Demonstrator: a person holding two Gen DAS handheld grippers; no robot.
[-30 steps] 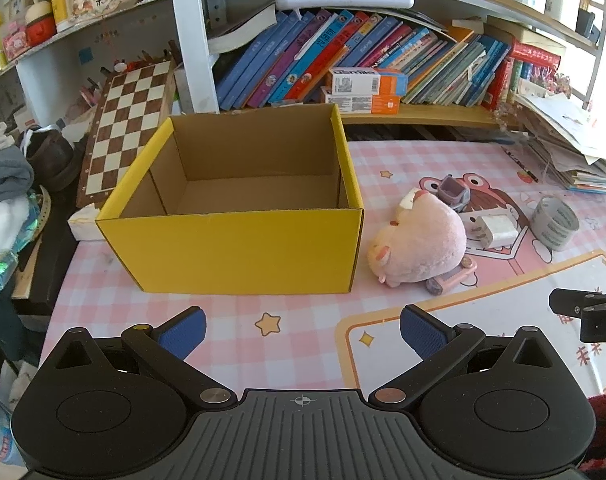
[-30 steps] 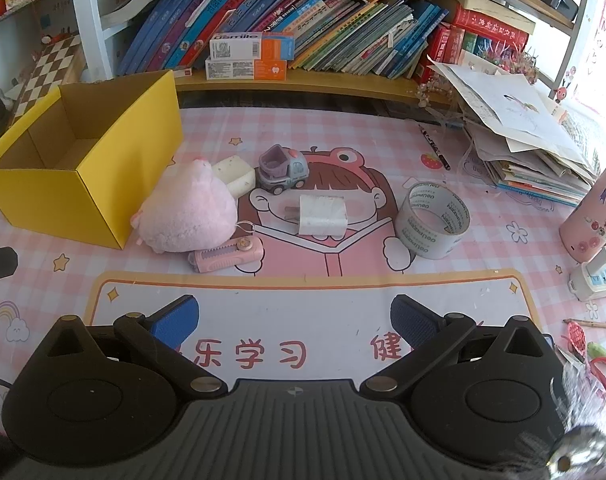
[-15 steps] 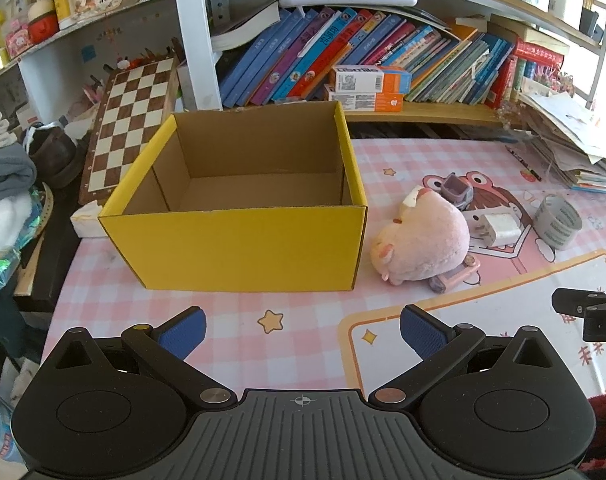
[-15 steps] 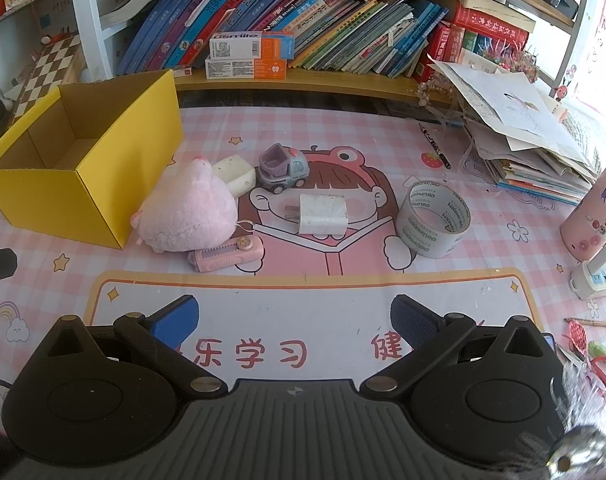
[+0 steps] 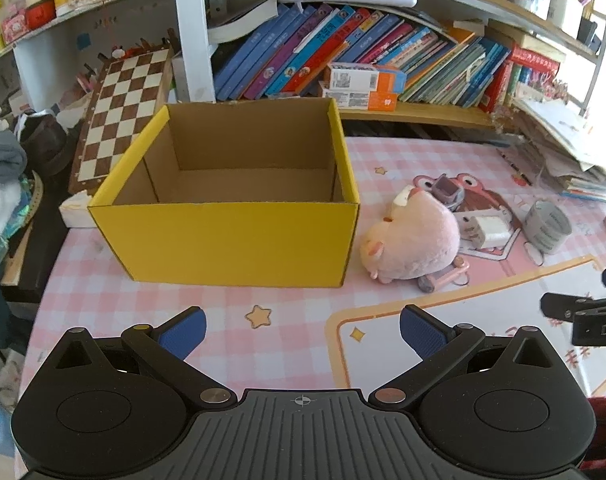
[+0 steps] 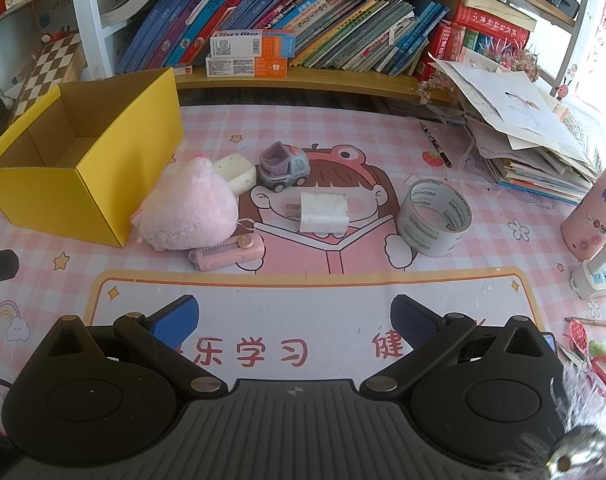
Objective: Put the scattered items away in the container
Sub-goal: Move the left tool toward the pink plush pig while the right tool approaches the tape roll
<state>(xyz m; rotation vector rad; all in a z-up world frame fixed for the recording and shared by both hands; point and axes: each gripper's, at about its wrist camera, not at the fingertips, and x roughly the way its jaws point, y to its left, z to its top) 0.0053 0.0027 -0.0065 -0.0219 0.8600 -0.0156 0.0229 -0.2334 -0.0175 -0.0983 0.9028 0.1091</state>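
An empty yellow cardboard box (image 5: 239,240) (image 6: 103,184) stands open on the pink table mat. Right of it lie a pink plush toy (image 5: 415,238) (image 6: 191,212), a pink utility knife (image 6: 227,257), a white sponge block (image 6: 237,170), a purple toy car (image 6: 285,166), a white charger plug (image 6: 323,212) and a roll of clear tape (image 6: 435,218). My left gripper (image 5: 303,332) is open and empty, in front of the box. My right gripper (image 6: 293,320) is open and empty, well short of the items.
A bookshelf with leaning books (image 6: 303,12) runs along the back. A chessboard (image 5: 123,112) leans at the left. A paper stack (image 6: 523,132), a pink case (image 6: 595,216), a white power strip (image 6: 599,276) and scissors (image 6: 599,364) sit at the right.
The left wrist view has shifted slightly, so the box and plush sit a little lower and further right. The right gripper has barely moved. Both stay open.
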